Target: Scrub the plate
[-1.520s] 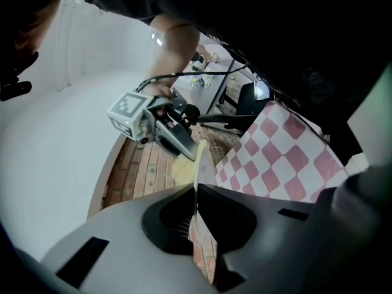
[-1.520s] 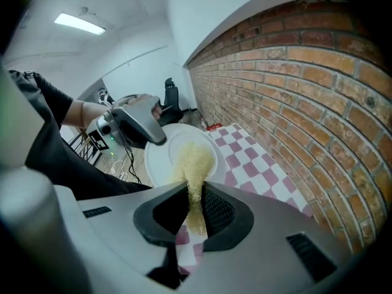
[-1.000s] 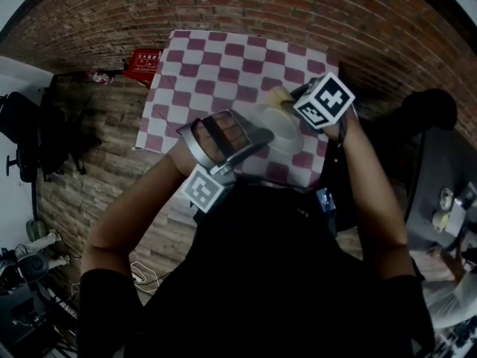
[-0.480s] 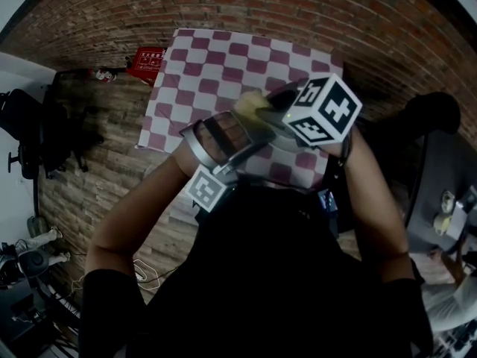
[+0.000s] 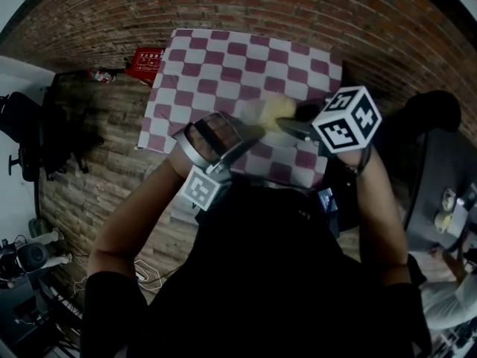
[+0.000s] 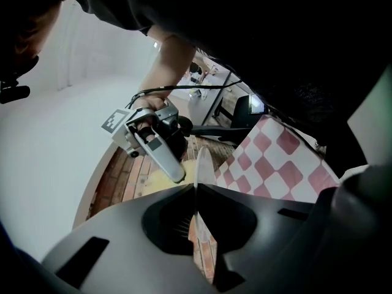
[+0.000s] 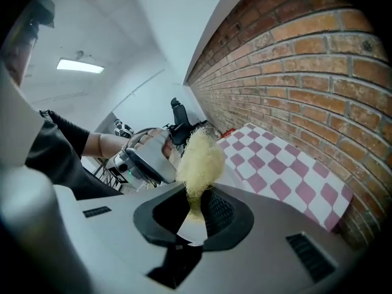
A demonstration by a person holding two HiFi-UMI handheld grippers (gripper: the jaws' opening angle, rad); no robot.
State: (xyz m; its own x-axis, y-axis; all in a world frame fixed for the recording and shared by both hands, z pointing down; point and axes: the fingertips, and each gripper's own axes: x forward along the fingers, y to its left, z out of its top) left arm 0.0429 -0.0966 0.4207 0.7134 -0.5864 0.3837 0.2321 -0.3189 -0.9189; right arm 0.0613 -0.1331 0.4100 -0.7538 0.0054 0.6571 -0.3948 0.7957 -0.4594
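Observation:
My left gripper (image 5: 252,135) is shut on the rim of a thin white plate (image 6: 203,164), which the left gripper view shows edge-on between the jaws (image 6: 196,188); they have just been closing a little tighter on it. My right gripper (image 5: 295,126) is shut on a pale yellow fibrous scrubber (image 7: 199,157), which sticks out past its tips (image 7: 196,196). In the head view the scrubber (image 5: 277,111) hangs above the checkered table, just right of the left gripper. Whether the scrubber touches the plate I cannot tell.
A table with a maroon-and-white checkered cloth (image 5: 223,58) stands on the brick floor. A red box (image 5: 145,62) lies on the floor at its far left corner. Dark chairs (image 5: 26,129) stand at the left, a dark table (image 5: 447,170) at the right.
My right gripper has risen and swung the scrubber left across the plate, then back right. The left gripper has shifted only slightly, still gripping the plate.

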